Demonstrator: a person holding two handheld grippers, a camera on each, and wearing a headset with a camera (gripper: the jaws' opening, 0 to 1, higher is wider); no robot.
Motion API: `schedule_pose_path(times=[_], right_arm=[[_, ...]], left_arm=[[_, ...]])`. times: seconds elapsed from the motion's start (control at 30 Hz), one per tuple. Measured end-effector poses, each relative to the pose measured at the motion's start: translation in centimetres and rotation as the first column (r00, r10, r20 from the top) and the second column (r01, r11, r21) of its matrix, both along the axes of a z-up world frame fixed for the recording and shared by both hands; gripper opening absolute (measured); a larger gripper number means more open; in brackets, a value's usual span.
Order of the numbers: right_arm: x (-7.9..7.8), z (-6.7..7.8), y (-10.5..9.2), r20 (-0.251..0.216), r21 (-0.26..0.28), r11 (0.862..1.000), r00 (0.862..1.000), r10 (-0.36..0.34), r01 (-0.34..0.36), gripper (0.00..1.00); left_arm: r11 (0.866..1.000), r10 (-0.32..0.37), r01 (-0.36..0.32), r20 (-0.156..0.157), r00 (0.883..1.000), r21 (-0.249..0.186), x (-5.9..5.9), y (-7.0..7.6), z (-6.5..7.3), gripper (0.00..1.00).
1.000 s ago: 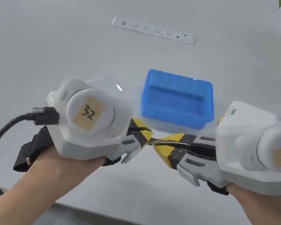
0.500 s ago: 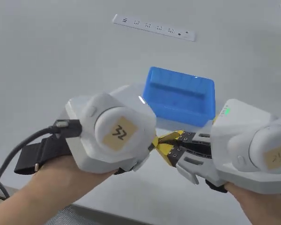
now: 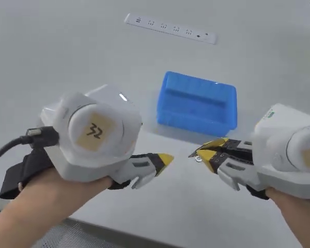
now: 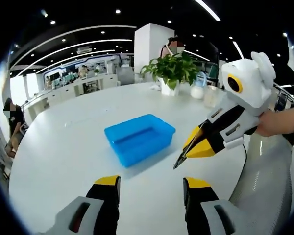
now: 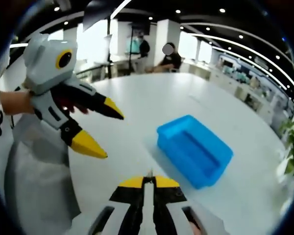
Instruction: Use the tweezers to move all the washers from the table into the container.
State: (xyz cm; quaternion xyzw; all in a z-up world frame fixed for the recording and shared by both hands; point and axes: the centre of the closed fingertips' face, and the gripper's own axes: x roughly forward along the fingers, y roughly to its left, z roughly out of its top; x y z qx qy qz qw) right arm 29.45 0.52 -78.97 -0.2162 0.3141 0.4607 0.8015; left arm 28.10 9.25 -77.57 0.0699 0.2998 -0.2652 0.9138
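Now separated, earlier touching | left tongs (image 4: 152, 182) spread | right tongs (image 5: 149, 182) clamped on tweezers (image 4: 179, 160)

Light fell evenly from overhead, bright and diffuse; in the head view the white table (image 3: 67, 57) looked nearly washed out; the blue container (image 3: 197, 106) threw only a soft, pale shadow on its near side; a small glare spot sat on the housing of the left gripper (image 3: 155, 166); both gripper views bowed strongly at their edges, the ceiling light strips (image 4: 88, 41) curving into arcs against a dark ceiling; the far background (image 5: 95, 36) blew out white; the tweezers (image 4: 179, 160) showed thin and slightly soft.
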Motion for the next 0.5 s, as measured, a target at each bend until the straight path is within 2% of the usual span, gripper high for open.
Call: schedule_pose_path(times=[0.03, 0.1, 0.3, 0.5], right_arm=[[0.3, -0.1, -0.4, 0.001, -0.009, 1.000, 1.000, -0.011, 0.011, 0.02], [0.7, -0.4, -0.9, -0.011, -0.021, 0.999, 1.000, -0.025, 0.025, 0.02], [1.3, -1.4, -1.2, -0.051, -0.039, 0.998, 0.998, -0.048, 0.046, 0.03], [1.4, -1.7, -1.2, -0.060, -0.053, 0.997, 0.996, -0.064, 0.061, 0.03]], left_arm=[[1.000, 0.006, -0.006, -0.008, 1.000, 0.002, -0.1, 0.3, 0.0, 0.63], [1.000, 0.020, -0.020, -0.010, 1.000, 0.007, -0.3, 0.8, 0.0, 0.68], [0.999, 0.044, -0.043, -0.014, 0.999, 0.029, -0.9, 1.9, -0.1, 0.73], [0.997, 0.064, -0.063, -0.021, 0.998, 0.046, -1.2, 2.7, -0.3, 0.73]])
